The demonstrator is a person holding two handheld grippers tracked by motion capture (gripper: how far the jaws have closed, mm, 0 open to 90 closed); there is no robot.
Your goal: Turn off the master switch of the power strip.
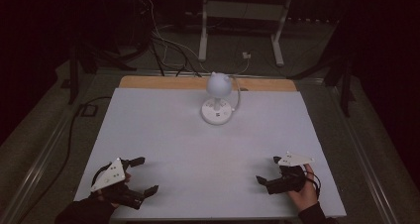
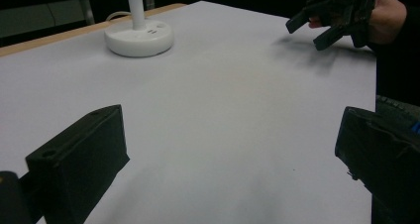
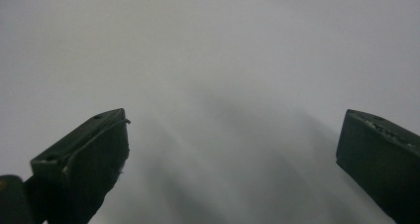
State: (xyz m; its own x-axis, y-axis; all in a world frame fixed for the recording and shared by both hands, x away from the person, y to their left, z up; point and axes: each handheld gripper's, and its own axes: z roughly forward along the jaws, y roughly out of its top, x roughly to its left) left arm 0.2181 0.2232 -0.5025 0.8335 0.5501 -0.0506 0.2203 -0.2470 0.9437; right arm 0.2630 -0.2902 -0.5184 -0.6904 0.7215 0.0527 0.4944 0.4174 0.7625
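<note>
A small white desk lamp (image 1: 218,85) stands at the back middle of the white table (image 1: 173,135); its round base (image 2: 139,37) and stem also appear in the left gripper view. My left gripper (image 1: 146,175) rests near the front left corner, held by a gloved hand, jaws wide apart and empty. In its own view the left gripper (image 2: 230,149) points across bare table toward the lamp. My right gripper (image 1: 267,169) sits near the front right, open and empty, and appears as the right gripper (image 2: 332,13) at top right. In its own view the right gripper (image 3: 233,149) faces bare table.
A wooden strip (image 1: 163,82) edges the table's far side. Beyond it, cables (image 1: 168,45) lie on the dark floor beside a white metal stand (image 1: 242,21). A black cable (image 1: 74,120) runs along the floor at the left.
</note>
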